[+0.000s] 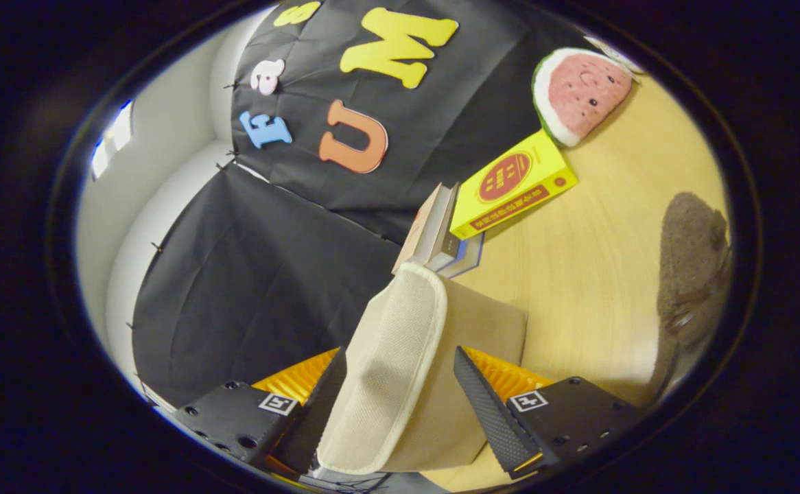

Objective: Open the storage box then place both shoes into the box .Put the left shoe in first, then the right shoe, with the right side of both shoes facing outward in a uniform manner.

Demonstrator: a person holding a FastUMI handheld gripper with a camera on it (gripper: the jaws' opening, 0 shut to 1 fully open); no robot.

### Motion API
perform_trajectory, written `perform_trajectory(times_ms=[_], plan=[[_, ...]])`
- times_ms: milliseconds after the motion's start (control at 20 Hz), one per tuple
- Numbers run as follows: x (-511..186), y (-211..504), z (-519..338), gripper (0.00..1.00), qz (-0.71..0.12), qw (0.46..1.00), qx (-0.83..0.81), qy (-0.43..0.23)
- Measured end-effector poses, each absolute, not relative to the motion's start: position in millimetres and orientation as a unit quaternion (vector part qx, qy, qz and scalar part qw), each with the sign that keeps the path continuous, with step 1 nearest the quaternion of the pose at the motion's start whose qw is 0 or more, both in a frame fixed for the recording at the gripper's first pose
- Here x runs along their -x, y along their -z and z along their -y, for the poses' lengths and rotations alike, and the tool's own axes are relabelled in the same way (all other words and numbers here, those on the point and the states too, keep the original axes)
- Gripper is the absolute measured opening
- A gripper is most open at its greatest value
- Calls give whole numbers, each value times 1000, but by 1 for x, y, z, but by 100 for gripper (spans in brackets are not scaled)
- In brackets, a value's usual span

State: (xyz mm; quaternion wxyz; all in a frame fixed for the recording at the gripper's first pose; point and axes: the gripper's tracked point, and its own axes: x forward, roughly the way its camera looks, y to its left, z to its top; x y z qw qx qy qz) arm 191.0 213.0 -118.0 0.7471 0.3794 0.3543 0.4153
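My claw (400,384) clenches the beige fabric lid (390,357) of the storage box between both fingers, above the wooden bench (599,261), with stacked books (441,233) beyond.

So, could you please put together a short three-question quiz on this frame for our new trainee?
1. True or false: the beige shoe sits between the gripper fingers.
2. Multiple choice: what lies just beyond the yellow box, farther from the fingers? A) a watermelon plush B) a green mug C) a red ball
3. Fill in: the yellow box leans on a small stack of ____.

Key:
1. True; the fingers flank the shoe, though firm contact on both sides is hard to confirm.
2. A
3. books
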Motion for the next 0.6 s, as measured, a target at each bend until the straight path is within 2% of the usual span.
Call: perform_trajectory(times_ms=[100, 350, 450, 600], plan=[[-185, 123, -224, 94, -368, 729, -377, -436], [-184, 117, -223, 59, -380, 725, -361, -447], [-184, 115, -218, 51, -387, 730, -355, -438], [-184, 87, -209, 8, -375, 734, -361, -437]])
